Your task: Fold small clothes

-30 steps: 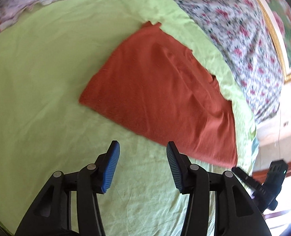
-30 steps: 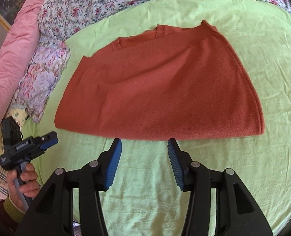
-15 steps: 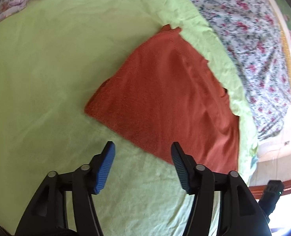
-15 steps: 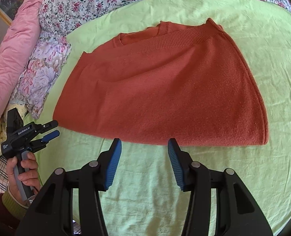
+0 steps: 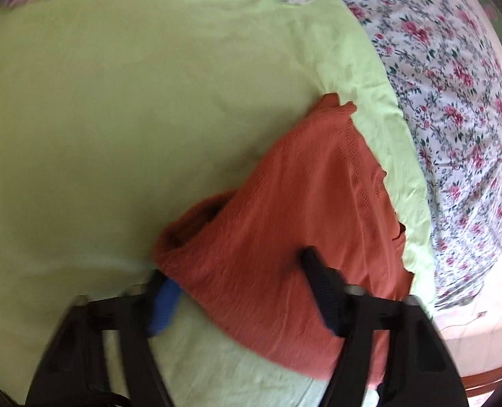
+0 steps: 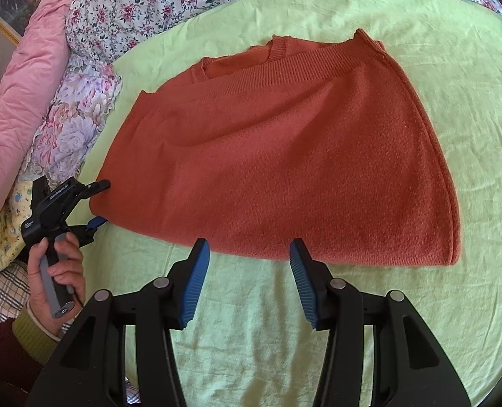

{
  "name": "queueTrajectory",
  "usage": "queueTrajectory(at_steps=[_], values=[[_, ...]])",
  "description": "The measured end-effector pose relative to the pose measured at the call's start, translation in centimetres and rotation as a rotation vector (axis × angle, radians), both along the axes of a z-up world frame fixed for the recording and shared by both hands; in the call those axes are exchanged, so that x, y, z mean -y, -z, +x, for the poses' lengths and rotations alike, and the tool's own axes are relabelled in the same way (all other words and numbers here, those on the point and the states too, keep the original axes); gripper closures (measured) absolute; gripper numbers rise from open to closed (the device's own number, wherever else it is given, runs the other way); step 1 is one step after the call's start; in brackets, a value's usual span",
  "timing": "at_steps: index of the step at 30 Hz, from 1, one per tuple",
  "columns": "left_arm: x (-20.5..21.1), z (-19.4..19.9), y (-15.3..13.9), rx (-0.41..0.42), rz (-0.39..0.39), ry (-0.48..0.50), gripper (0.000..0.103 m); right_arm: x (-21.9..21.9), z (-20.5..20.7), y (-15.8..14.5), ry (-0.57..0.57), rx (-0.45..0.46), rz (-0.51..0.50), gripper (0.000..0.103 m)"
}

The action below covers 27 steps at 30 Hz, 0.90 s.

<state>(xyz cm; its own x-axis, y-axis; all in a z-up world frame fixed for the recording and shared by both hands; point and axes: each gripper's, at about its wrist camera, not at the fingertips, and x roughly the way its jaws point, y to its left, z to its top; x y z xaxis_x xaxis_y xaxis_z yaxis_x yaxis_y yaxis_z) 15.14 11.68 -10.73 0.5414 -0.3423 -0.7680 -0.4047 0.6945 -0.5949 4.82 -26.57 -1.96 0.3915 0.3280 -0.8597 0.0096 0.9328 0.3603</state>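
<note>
On green sheet, left gripper jaws closing around sweater corner

Bed with lime-green sheet, wrinkled. Folded rust sweater lies flat on sheet, ribbed hem and neckline at far edge. Floral bedding along far side, partly under the sheet edge. Pink quilt and flowered pillow at left of sheet.

left gripper motion-blurred, one of its fingers half under sweater
</note>
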Motion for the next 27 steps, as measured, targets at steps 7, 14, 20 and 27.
queueTrajectory(at_steps=[7, 14, 20, 27], values=[[5.3, 1.1, -5.1, 0.112, 0.220, 0.162, 0.094, 2.2, 1.2, -0.2, 0.028, 0.010, 0.031, 0.052], [14.9, 0.8, -10.5, 0.289, 0.256, 0.418, 0.095, 6.3, 3.6, -0.6, 0.112, 0.036, 0.089, 0.052], [24.3, -0.8, -8.5, 0.283, 0.276, 0.662, 0.095, 8.6, 6.4, -1.1, 0.131, 0.055, 0.181, 0.052], [27.8, -1.9, -5.8, 0.236, 0.359, 0.749, 0.095, 7.7, 10.8, 1.4, 0.071, -0.037, 0.320, 0.052]])
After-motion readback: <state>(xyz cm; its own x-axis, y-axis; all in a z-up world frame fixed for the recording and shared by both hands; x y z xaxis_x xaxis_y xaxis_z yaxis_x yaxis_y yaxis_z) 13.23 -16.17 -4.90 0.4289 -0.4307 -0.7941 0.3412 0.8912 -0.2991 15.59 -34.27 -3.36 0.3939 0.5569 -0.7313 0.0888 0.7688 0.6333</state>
